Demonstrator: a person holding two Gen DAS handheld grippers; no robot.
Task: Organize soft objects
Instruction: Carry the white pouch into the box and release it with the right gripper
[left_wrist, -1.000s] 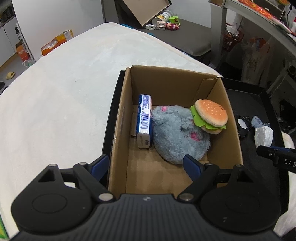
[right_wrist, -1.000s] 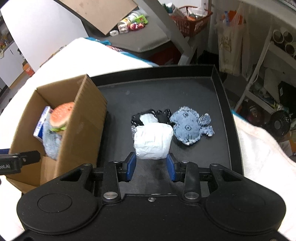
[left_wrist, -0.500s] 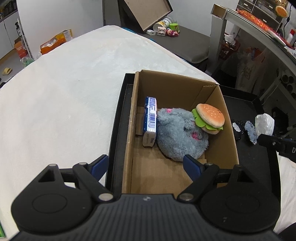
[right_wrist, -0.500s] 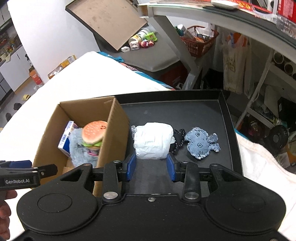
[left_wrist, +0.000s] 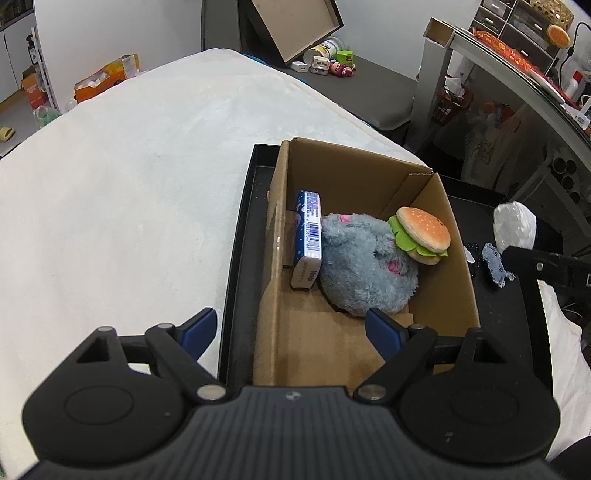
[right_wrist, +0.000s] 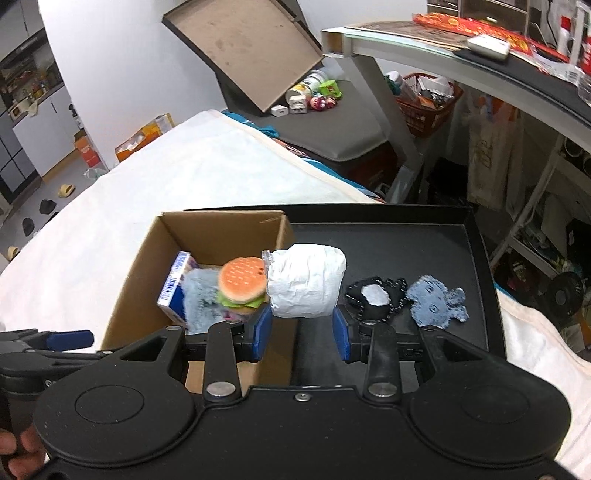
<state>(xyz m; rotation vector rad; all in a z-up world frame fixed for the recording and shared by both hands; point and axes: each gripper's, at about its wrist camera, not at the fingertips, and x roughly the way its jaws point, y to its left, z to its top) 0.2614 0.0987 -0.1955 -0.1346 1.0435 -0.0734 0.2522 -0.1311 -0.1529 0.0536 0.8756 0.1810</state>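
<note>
Left wrist view: the left gripper (left_wrist: 291, 330) hangs with its jaws spread wide and nothing between them, one blue pad over the black tray's (left_wrist: 240, 236) left rim, the other over the near part of the cardboard box (left_wrist: 460, 266). The box stands in the left part of the tray, its left wall just inside the tray's rim. To the left the white padded surface (left_wrist: 129, 192) lies broad and bare. The box floor nearest the gripper is free. Farther in, a blue-and-white carton (left_wrist: 308, 243) stands on edge against the left wall, a grey plush toy (left_wrist: 364, 266) fills the middle, and a plush hamburger (left_wrist: 423, 234) leans on it by the right wall. At the right edge the right gripper's finger shows dark, with a white wrapped bundle (left_wrist: 515, 225) at its tip.

Right wrist view: the right gripper (right_wrist: 301, 330) pinches the white wrapped bundle (right_wrist: 306, 284) between its blue pads, lifted above the tray beside the box's right wall (right_wrist: 275, 365). Right of it a black pouch with a white patch (right_wrist: 375, 299) and a blue-grey fuzzy toy (right_wrist: 436, 302) lie close together on the tray floor (right_wrist: 406, 247), which is open beyond them up to the far rim. The box shows the carton (right_wrist: 177, 284), the grey plush (right_wrist: 201, 295) and the hamburger (right_wrist: 242, 282).
</note>
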